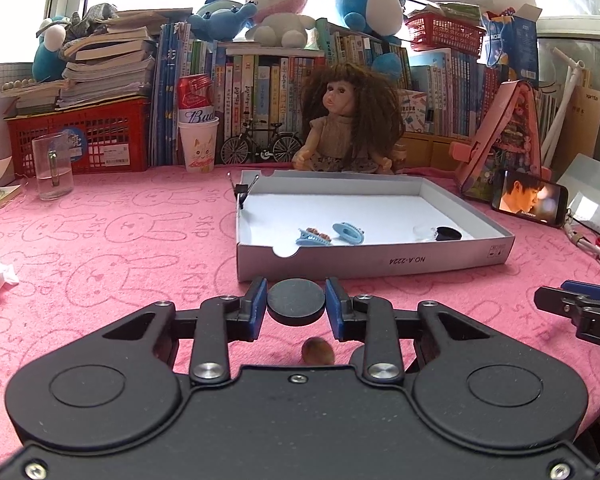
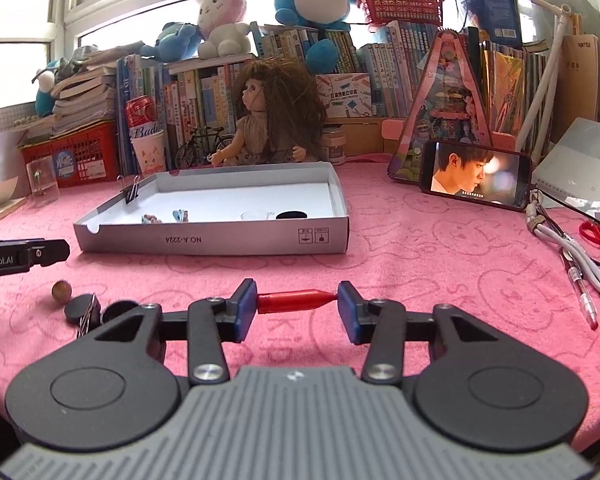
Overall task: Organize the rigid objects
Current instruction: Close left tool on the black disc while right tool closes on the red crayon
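The left hand-held gripper (image 1: 296, 307) pinches a flat black disc (image 1: 296, 302) between its blue pads (image 1: 259, 309), which press on its two opposite edges. The disc is round, matte and smooth, its broad face tilted up toward the camera, and it hangs just above the pink table (image 1: 100, 240), near the front wall of the grey cardboard tray (image 1: 376, 258). Below it on the cloth lies a small brown glossy ball (image 1: 318, 352).

The right hand-held gripper (image 2: 297, 303) pinches a red pen cap (image 2: 294, 300) end to end. The cap is a smooth plastic tube that tapers to a narrow tip; its long axis runs level from left to right across the view, the blunt end against the left pad and the tip against the right pad (image 2: 350, 311). It sits low over the pink cloth, nearer than the tray and to the right of its middle.

The tray is shallow and rectangular, white inside, with a black binder clip (image 1: 242, 192) on its far left wall. On its floor lie two light blue hair claws (image 1: 332, 235), a clear plastic piece (image 1: 423, 233) and another black disc (image 1: 448, 233). The cloth is soft, with faint rabbit outlines pressed in. To the right lie a pink pen (image 2: 582, 298) and red scissors (image 2: 594, 231).
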Tool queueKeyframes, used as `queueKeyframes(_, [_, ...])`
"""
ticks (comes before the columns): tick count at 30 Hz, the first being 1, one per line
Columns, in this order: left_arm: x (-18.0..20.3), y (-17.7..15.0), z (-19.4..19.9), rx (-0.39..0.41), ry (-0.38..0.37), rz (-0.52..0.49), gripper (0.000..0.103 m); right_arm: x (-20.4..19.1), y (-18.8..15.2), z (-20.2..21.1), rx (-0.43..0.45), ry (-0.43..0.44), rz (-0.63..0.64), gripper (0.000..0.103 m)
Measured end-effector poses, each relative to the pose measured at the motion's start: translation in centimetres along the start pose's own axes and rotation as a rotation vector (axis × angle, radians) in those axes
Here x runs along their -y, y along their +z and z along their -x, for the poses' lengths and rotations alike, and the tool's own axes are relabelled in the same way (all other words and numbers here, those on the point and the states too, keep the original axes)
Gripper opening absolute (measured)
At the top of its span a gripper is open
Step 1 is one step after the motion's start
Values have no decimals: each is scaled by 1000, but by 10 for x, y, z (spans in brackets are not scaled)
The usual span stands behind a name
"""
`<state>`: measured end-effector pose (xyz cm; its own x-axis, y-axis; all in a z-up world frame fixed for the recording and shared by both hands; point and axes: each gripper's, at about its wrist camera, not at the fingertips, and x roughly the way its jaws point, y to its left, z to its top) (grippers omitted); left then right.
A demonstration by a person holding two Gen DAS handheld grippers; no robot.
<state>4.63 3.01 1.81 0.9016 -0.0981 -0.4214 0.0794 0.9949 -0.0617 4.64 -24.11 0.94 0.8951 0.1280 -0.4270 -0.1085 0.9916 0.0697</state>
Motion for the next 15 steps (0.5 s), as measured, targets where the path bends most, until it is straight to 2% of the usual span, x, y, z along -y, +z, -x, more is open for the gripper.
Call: queueKeyframes(15, [7,31,-21,8,-38,24,30,-1,29,-17,39,11,-34,49])
